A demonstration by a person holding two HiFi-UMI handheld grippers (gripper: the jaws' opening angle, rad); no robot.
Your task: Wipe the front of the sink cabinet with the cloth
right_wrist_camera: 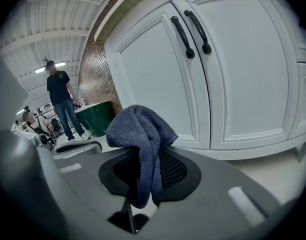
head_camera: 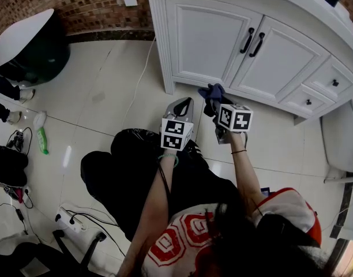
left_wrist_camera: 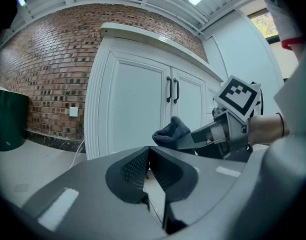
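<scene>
The white sink cabinet (head_camera: 222,45) stands ahead, with two doors and black handles (head_camera: 252,41). A dark blue cloth (right_wrist_camera: 141,134) is bunched between the jaws of my right gripper (right_wrist_camera: 145,176), which is shut on it. In the head view the cloth (head_camera: 211,94) hangs a short way off the cabinet's base, apart from the doors. My left gripper (head_camera: 184,104) sits just left of the right one, jaws closed together with nothing in them (left_wrist_camera: 148,171). From the left gripper view the cloth (left_wrist_camera: 171,131) and the right gripper (left_wrist_camera: 228,129) show at right.
White drawers (head_camera: 320,88) continue the cabinet to the right. A white cable (head_camera: 139,79) runs across the floor tiles at the cabinet's left corner. A dark green tub (head_camera: 32,51) stands far left. A person (right_wrist_camera: 60,101) stands in the background. A power strip (head_camera: 72,224) lies lower left.
</scene>
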